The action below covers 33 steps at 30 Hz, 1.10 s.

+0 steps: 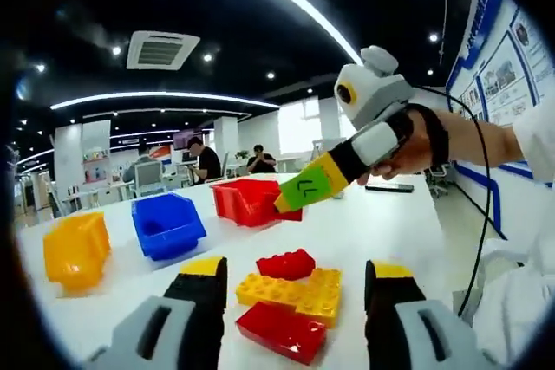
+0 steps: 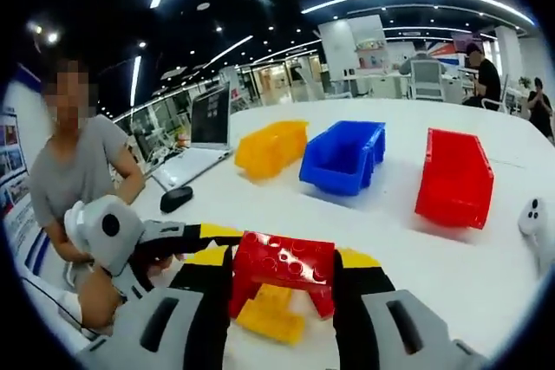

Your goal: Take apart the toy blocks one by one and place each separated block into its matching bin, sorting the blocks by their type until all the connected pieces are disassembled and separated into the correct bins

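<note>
Right gripper (image 2: 284, 259) closed on a red block (image 2: 282, 266), held across both jaws, with a yellow block (image 2: 269, 316) hanging just under it, over the near edge of the white worktop (image 2: 390, 231). Toward the far edge, side by side: yellow bin (image 2: 270, 148), blue bin (image 2: 343, 156), red bin (image 2: 455, 178). Left gripper (image 1: 297, 268) open, jaws wide apart, flanking without touching a cluster of loose blocks (image 1: 295, 292), red and yellow, lying on the worktop near its front edge. In the left gripper view, right gripper raised just beside the red bin's rim.
</note>
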Each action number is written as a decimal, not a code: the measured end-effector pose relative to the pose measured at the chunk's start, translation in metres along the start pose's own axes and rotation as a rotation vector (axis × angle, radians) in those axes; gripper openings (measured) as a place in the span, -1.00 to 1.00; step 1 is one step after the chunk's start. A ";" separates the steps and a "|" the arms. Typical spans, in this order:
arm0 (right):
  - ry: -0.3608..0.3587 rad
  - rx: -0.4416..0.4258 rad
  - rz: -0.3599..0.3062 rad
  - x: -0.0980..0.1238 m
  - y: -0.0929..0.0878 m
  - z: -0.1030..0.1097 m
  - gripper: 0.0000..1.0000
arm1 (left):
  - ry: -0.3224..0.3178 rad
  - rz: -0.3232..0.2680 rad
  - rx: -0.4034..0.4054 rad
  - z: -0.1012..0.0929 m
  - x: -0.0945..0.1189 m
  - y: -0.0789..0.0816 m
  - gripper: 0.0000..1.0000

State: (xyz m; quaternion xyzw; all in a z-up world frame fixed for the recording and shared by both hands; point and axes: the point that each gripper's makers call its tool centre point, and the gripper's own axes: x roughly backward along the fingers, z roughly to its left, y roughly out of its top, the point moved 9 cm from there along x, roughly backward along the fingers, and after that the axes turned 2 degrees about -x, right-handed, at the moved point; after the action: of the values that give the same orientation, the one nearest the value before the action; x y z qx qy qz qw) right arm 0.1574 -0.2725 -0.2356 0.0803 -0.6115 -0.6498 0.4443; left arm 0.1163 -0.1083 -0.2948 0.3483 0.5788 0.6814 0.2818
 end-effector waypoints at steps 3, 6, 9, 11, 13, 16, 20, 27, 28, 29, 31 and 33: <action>-0.014 0.012 -0.011 0.000 0.005 -0.003 -0.08 | 0.042 0.009 -0.012 0.003 0.006 0.007 0.34; -0.034 0.014 -0.019 0.000 0.008 -0.011 -0.08 | 0.083 0.012 -0.015 0.005 0.011 0.010 0.35; -0.060 0.013 -0.029 -0.001 0.012 -0.021 -0.08 | 0.093 0.015 -0.024 0.006 0.014 0.011 0.34; -0.075 0.009 -0.037 -0.001 0.014 -0.027 -0.08 | 0.083 0.010 -0.012 0.004 0.014 0.011 0.34; -0.106 0.028 -0.053 0.000 0.016 -0.035 -0.08 | 0.081 0.009 -0.013 0.004 0.013 0.011 0.34; -0.146 0.030 -0.067 0.001 0.021 -0.049 -0.08 | 0.062 -0.011 -0.002 0.002 0.013 0.015 0.34; -0.204 0.031 -0.066 0.001 0.029 -0.071 -0.08 | 0.064 -0.011 -0.009 0.002 0.014 0.018 0.34; -0.386 0.089 -0.057 -0.011 0.066 -0.133 -0.08 | 0.083 0.009 -0.041 0.006 0.019 0.017 0.34; -0.408 0.087 -0.051 -0.013 0.068 -0.139 -0.08 | 0.085 0.010 -0.042 0.007 0.020 0.017 0.34; -0.425 0.084 -0.051 -0.017 0.072 -0.148 -0.08 | 0.085 0.008 -0.037 0.008 0.021 0.017 0.34; -0.445 0.093 -0.033 -0.024 0.075 -0.158 -0.07 | 0.084 0.006 -0.029 0.011 0.024 0.018 0.33; -0.472 0.097 -0.033 -0.031 0.077 -0.169 -0.07 | 0.087 0.004 -0.027 0.013 0.026 0.018 0.33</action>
State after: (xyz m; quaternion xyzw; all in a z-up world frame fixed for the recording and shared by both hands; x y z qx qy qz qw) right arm 0.3220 -0.3626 -0.2225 -0.0425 -0.7276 -0.6275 0.2739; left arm 0.1115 -0.0829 -0.2715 0.3156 0.5805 0.7042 0.2598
